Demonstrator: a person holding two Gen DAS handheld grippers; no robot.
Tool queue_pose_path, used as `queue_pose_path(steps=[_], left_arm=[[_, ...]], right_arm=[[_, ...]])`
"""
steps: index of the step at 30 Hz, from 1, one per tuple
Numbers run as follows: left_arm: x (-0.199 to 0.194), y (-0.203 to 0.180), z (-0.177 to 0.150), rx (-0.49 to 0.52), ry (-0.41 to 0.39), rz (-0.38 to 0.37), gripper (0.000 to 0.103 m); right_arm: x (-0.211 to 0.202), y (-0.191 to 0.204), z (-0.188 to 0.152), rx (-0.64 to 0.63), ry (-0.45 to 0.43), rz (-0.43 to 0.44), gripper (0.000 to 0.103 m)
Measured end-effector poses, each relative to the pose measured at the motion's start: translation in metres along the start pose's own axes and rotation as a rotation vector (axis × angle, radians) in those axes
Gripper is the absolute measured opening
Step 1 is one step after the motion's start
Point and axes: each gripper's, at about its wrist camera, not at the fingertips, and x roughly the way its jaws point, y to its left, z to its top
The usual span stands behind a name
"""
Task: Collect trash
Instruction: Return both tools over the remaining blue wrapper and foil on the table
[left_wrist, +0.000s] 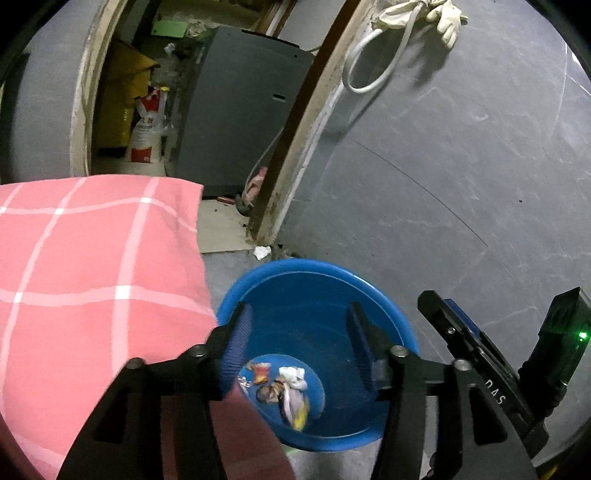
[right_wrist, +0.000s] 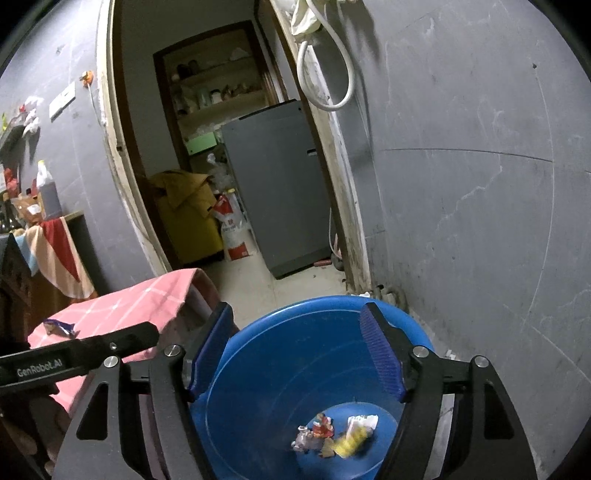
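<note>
A blue bin (left_wrist: 384, 317) (right_wrist: 325, 314) stands on the floor by the grey wall. Several crumpled wrappers and a white paper scrap (left_wrist: 284, 387) (right_wrist: 332, 432) lie at its bottom. My left gripper (left_wrist: 299, 343) is open and empty above the bin's mouth. My right gripper (right_wrist: 299, 347) is open and empty, also above the bin. The right gripper shows at the right edge of the left wrist view (left_wrist: 480, 354). A dark wrapper (right_wrist: 59, 326) lies on the pink checked cloth (right_wrist: 122, 306) left of the bin.
The pink checked cloth (left_wrist: 85, 280) covers a low table beside the bin. A doorway behind leads to a room with a grey appliance (right_wrist: 273, 184), a yellow box (right_wrist: 184, 218) and a sack (right_wrist: 232, 229). A white paper scrap (left_wrist: 261, 252) lies on the floor by the door frame.
</note>
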Motion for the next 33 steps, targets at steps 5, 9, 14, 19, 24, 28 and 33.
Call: queue_pose_path(steps=[5, 9, 14, 19, 24, 28, 33], left_arm=[[-0.021, 0.01, 0.002, -0.012, -0.058, 0.034, 0.067], [-0.043, 0.018, 0.003, -0.012, -0.124, 0.077, 0.079], [-0.079, 0.029, 0.001, 0.005, -0.252, 0.158, 0.092], [-0.114, 0.039, -0.006, 0.026, -0.362, 0.256, 0.094], [-0.152, 0.052, -0.018, 0.029, -0.467, 0.336, 0.094], [-0.169, 0.066, -0.023, 0.028, -0.513, 0.377, 0.094], [-0.191, 0.079, -0.03, 0.039, -0.539, 0.432, 0.094]], right_arm=[[-0.001, 0.002, 0.001, -0.009, -0.023, 0.01, 0.08], [-0.006, 0.009, 0.003, -0.027, -0.065, 0.026, 0.089], [-0.018, 0.024, 0.007, -0.054, -0.155, 0.062, 0.103], [-0.028, 0.045, 0.01, -0.083, -0.231, 0.122, 0.103], [-0.034, 0.072, 0.011, -0.12, -0.284, 0.191, 0.103], [-0.041, 0.096, 0.008, -0.166, -0.314, 0.236, 0.103], [-0.045, 0.121, 0.004, -0.211, -0.329, 0.279, 0.103]])
